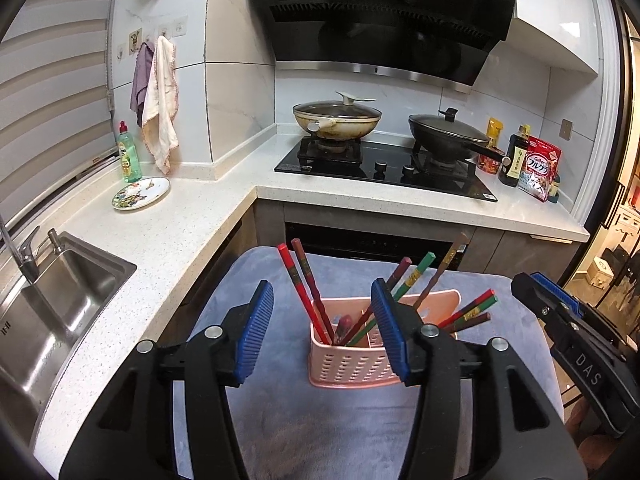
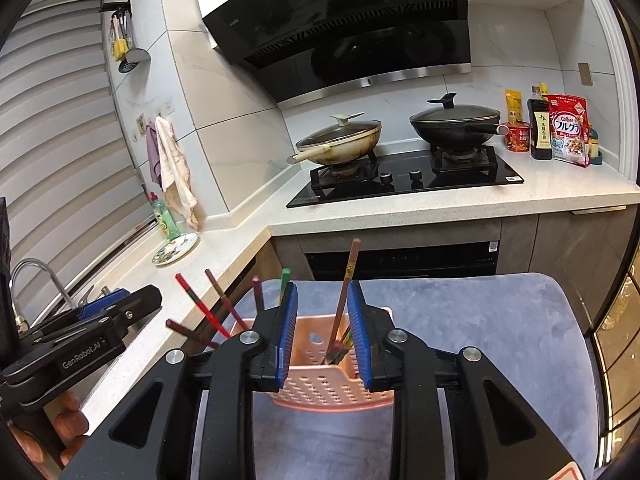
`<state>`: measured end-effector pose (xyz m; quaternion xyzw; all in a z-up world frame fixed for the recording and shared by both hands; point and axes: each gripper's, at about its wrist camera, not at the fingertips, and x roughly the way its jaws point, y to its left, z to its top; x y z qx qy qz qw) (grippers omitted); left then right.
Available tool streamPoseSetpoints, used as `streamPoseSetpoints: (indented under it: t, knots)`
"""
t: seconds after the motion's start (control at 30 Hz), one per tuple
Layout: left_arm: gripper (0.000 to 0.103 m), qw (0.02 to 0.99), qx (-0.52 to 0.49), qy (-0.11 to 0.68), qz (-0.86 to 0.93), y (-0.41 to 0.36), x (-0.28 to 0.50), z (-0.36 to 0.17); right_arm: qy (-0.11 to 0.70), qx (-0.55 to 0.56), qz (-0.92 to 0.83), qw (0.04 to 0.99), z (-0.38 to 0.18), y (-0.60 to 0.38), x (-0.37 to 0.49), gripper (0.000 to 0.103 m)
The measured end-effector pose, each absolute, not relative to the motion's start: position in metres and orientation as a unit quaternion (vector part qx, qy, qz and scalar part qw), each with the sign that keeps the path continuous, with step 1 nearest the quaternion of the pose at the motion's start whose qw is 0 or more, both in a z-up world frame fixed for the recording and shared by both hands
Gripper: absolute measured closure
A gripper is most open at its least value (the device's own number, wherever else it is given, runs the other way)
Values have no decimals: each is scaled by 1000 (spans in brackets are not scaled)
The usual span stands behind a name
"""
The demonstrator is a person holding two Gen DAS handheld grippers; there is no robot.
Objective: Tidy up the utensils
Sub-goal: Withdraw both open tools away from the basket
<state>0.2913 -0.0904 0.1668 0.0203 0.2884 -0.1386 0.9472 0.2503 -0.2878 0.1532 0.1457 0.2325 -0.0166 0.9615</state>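
Observation:
A pink perforated utensil basket (image 1: 352, 364) stands on a grey-blue padded surface (image 1: 320, 432) and holds several coloured chopsticks (image 1: 298, 280), red, green and brown, leaning out at different angles. My left gripper (image 1: 322, 286) hangs just in front of the basket, open, with nothing between its blue pads. In the right wrist view my right gripper (image 2: 323, 288) is over the basket (image 2: 320, 392), partly open. A brown chopstick (image 2: 346, 288) stands between its pads, close to the right one and clear of the left. Each gripper shows at the edge of the other's view.
The white L-shaped counter (image 1: 180, 232) carries a steel sink (image 1: 60, 300), a patterned plate (image 1: 141, 193) and a green soap bottle (image 1: 129, 156). Behind it, a black hob (image 1: 384, 168) bears two lidded pans, with bottles and a cereal bag (image 1: 538, 172) to the right.

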Motion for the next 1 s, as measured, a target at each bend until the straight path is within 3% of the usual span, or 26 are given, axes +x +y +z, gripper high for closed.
streamPoseSetpoints:
  t: [0.2, 0.73, 0.83, 0.9, 1.0]
  knots:
    - [54, 948, 32, 288, -136, -86, 272, 162, 241, 133, -12, 961, 151, -273, 227, 73]
    - [53, 942, 52, 299, -142, -75, 213, 137, 273, 68, -28, 959, 136, -238, 162, 72]
    - [45, 942, 50, 300, -141, -73, 203, 132, 280, 72, -30, 957, 131, -237, 153, 70]
    - [45, 942, 52, 302, -139, -72, 198, 129, 285, 78, -29, 955, 127, -239, 146, 64]
    - [45, 939, 52, 309, -140, -72, 192, 122, 289, 76, -35, 954, 123, -238, 139, 64]
